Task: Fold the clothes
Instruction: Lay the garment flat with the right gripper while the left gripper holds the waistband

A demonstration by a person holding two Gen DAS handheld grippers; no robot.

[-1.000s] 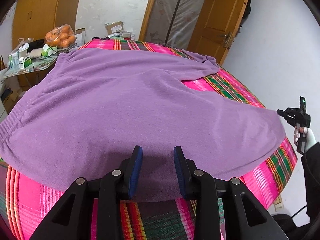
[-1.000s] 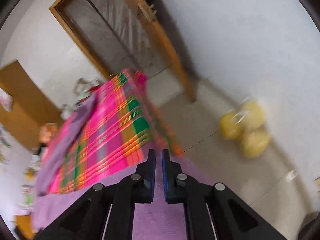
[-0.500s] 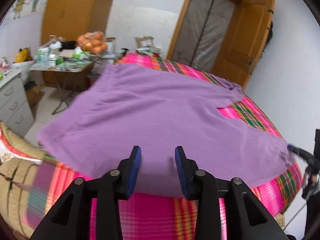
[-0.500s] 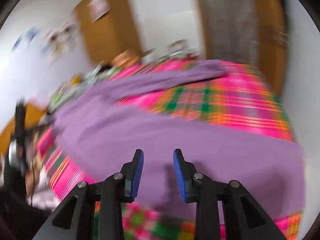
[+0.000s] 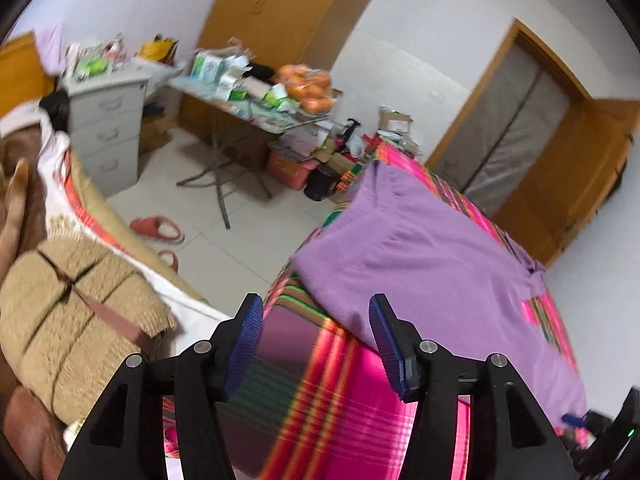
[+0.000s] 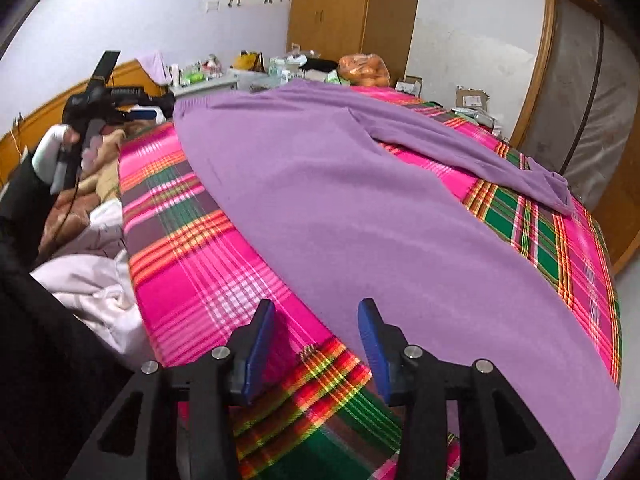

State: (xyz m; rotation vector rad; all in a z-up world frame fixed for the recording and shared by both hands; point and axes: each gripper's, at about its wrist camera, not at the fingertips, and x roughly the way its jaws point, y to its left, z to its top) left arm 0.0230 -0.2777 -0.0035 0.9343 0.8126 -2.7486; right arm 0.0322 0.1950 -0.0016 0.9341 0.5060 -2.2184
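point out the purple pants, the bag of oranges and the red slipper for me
Purple pants [image 6: 360, 208], right wrist view, middle of the near leg.
Bag of oranges [image 5: 308, 86], left wrist view, bag's centre.
Red slipper [image 5: 158, 229], left wrist view, its top.

Left gripper [image 5: 316, 334] is hanging over the edge of the plaid blanket [image 5: 320, 400], jaws opening up with nothing between them, just pink and green stripes underneath. The purple garment [image 5: 432, 280] is lying flat on the blanket, its near corner sitting right by the right-hand blue pad [image 5: 390, 350]; can't tell if they're touching. Off to the left, a tan bundle [image 5: 76, 316] is sitting tied with dark straps, red slippers [image 5: 158, 230] are lying on the tiled floor, and a folding table [image 5: 244, 116] is carrying boxes and a bag of oranges [image 5: 306, 88].
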